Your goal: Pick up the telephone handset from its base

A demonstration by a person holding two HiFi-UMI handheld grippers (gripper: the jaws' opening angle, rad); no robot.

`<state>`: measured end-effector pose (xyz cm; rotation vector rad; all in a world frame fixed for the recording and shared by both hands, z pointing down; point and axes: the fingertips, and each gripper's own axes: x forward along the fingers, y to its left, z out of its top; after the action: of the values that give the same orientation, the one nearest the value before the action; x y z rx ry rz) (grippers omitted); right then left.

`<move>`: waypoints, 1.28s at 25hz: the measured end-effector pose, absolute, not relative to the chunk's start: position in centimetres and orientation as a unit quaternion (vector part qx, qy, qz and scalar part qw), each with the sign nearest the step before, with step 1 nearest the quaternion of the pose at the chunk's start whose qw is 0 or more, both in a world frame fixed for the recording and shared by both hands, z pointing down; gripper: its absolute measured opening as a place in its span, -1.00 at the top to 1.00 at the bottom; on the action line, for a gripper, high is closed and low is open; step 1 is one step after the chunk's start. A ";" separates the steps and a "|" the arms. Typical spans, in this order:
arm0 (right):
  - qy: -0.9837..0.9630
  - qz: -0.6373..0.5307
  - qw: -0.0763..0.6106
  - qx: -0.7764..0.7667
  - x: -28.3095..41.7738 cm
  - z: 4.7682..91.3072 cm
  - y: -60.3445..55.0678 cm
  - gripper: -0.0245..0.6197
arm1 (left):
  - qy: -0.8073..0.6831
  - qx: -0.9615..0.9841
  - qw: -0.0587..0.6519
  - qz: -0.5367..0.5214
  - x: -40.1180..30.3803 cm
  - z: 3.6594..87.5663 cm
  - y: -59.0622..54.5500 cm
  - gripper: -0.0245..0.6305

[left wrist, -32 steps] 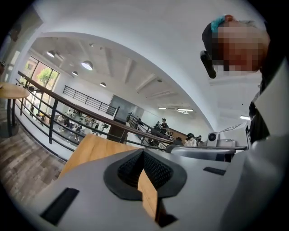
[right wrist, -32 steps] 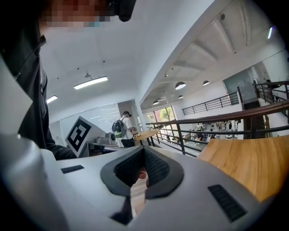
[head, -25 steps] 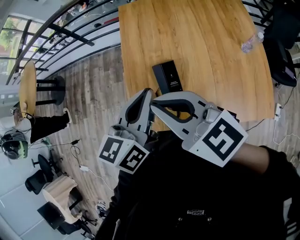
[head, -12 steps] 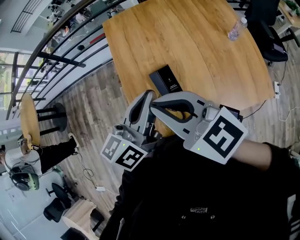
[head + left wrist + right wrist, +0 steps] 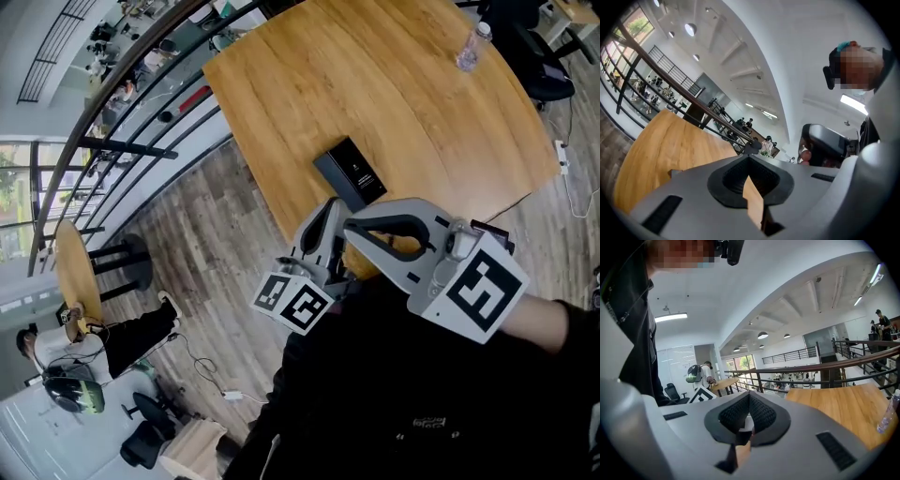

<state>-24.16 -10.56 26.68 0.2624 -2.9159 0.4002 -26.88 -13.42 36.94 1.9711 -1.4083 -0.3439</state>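
Head view, nearest things first: the person's dark top (image 5: 422,403) fills the bottom, and both tools are held up just in front of it. The left gripper (image 5: 330,206) is clenched. Its two tips press together with nothing in them. The right gripper (image 5: 352,223) is beside it, also clenched on nothing. Each gripper view says the same thing: the black pads meet at the tips, and only wood or room shows in the gap behind them.

A bit farther out is the table (image 5: 403,94). The phone (image 5: 352,171) lies on it, near the edge closest to the person. It is just past the gripper tips and not touching them. It looks like one flat black block, so I cannot tell the handset from the base. I think the handset is sitting in its place.

Far across the table, near the other corner, stands a bottle (image 5: 469,47). Past the table's left side are a railing (image 5: 122,145) and a wood floor (image 5: 206,225).

I think the job has not really started. Nothing is picked up yet. One gripper has to open, go down to the phone, close on the handset and lift it off the base.
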 end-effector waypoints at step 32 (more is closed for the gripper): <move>-0.989 0.131 0.062 -0.002 -24.8 23.5 -8.0 0.87 | -0.506 0.701 0.501 -0.043 -30.6 60.8 -14.1 0.32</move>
<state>-24.79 -7.96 23.53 -0.0068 -2.9923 0.3957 -30.61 -14.08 60.81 1.6950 -1.2237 -0.1032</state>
